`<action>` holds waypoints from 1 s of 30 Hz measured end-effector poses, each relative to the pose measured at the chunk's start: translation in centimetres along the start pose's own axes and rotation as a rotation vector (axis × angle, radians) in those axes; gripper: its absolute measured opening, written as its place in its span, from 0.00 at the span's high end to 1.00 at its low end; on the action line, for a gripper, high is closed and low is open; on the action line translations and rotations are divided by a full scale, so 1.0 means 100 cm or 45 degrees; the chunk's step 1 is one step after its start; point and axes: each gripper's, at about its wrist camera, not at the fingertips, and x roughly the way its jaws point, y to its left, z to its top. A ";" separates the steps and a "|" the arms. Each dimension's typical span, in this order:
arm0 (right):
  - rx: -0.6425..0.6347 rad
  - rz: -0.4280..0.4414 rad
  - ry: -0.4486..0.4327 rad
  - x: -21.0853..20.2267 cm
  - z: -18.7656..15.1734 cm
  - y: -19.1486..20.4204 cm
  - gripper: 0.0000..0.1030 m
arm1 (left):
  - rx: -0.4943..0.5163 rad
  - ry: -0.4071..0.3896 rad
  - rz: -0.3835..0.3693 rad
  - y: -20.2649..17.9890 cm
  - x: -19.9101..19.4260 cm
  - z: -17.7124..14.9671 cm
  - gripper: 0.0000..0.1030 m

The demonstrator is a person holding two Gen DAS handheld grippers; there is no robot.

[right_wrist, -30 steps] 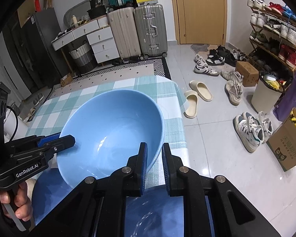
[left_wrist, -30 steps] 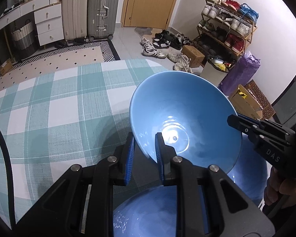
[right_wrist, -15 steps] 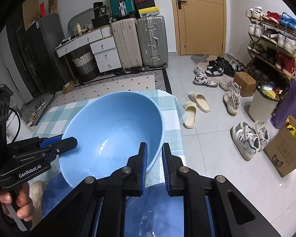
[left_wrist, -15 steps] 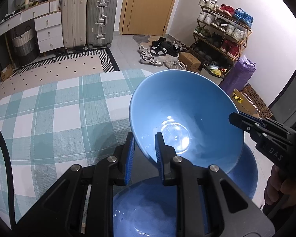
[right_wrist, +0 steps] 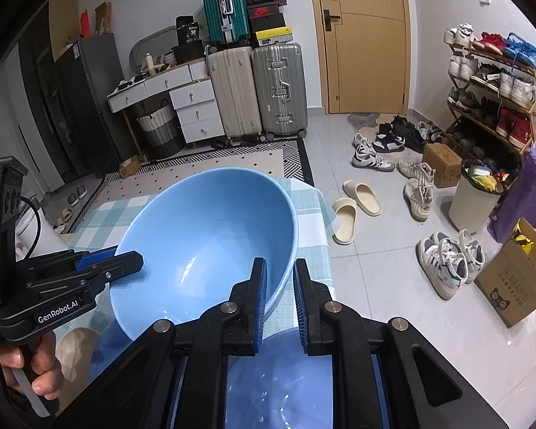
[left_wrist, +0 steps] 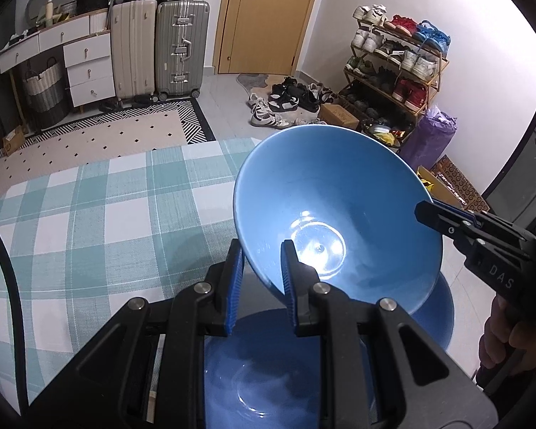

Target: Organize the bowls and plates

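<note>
Above the checked tablecloth [left_wrist: 100, 211], both hand-held grippers, left [left_wrist: 261, 261] and right [right_wrist: 280, 279], pinching one blue bowl's [left_wrist: 339, 214] rim (opposite sides).

Each camera sits just behind its own gripper and looks forward and down along the fingers at very close range. The left wrist view faces the checked tablecloth [left_wrist: 100, 214] and shoe rack [left_wrist: 396, 71]; the right wrist view faces the floor and door [right_wrist: 361, 39]. Both share the blue bowl [left_wrist: 339, 211] [right_wrist: 203, 250], the suitcases [left_wrist: 160, 46] [right_wrist: 257, 89] and the opposite gripper.
</note>
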 end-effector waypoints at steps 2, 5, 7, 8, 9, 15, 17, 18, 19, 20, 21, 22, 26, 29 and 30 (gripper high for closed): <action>0.002 0.004 -0.008 -0.004 0.000 -0.001 0.85 | 0.002 -0.003 -0.002 0.000 -0.004 -0.001 0.83; 0.000 0.008 -0.020 -0.011 -0.001 -0.001 0.85 | 0.009 -0.016 -0.002 -0.002 -0.013 -0.002 0.83; -0.002 0.011 -0.028 -0.017 -0.001 0.000 0.85 | 0.009 -0.021 -0.002 -0.002 -0.018 -0.003 0.83; -0.002 0.013 -0.032 -0.018 -0.001 0.000 0.85 | 0.011 -0.024 -0.002 -0.003 -0.021 -0.004 0.83; -0.004 0.015 -0.036 -0.020 -0.001 0.002 0.85 | 0.012 -0.028 -0.002 -0.003 -0.025 -0.006 0.83; -0.009 0.030 -0.056 -0.034 -0.007 0.004 0.85 | 0.017 -0.047 0.001 -0.005 -0.045 -0.012 0.83; -0.010 0.037 -0.063 -0.038 -0.009 0.005 0.85 | 0.021 -0.053 0.007 -0.008 -0.052 -0.015 0.83; -0.010 0.040 -0.065 -0.040 -0.010 0.005 0.85 | 0.024 -0.056 0.009 -0.009 -0.058 -0.017 0.83; -0.011 0.041 -0.067 -0.042 -0.011 0.007 0.85 | 0.025 -0.059 0.010 -0.010 -0.059 -0.018 0.83; -0.012 0.045 -0.071 -0.045 -0.012 0.009 0.85 | 0.026 -0.062 0.012 -0.010 -0.062 -0.019 0.83; -0.012 0.049 -0.073 -0.047 -0.014 0.009 0.85 | 0.027 -0.064 0.013 -0.011 -0.066 -0.021 0.83; -0.013 0.053 -0.076 -0.048 -0.014 0.009 0.85 | 0.026 -0.064 0.014 -0.012 -0.070 -0.023 0.83; -0.013 0.067 -0.086 -0.057 -0.021 0.012 0.85 | 0.032 -0.070 0.025 -0.016 -0.082 -0.030 0.83; -0.009 0.077 -0.094 -0.063 -0.026 0.014 0.85 | 0.036 -0.075 0.030 -0.020 -0.090 -0.035 0.83; -0.010 0.080 -0.095 -0.065 -0.027 0.014 0.85 | 0.038 -0.075 0.032 -0.021 -0.093 -0.037 0.83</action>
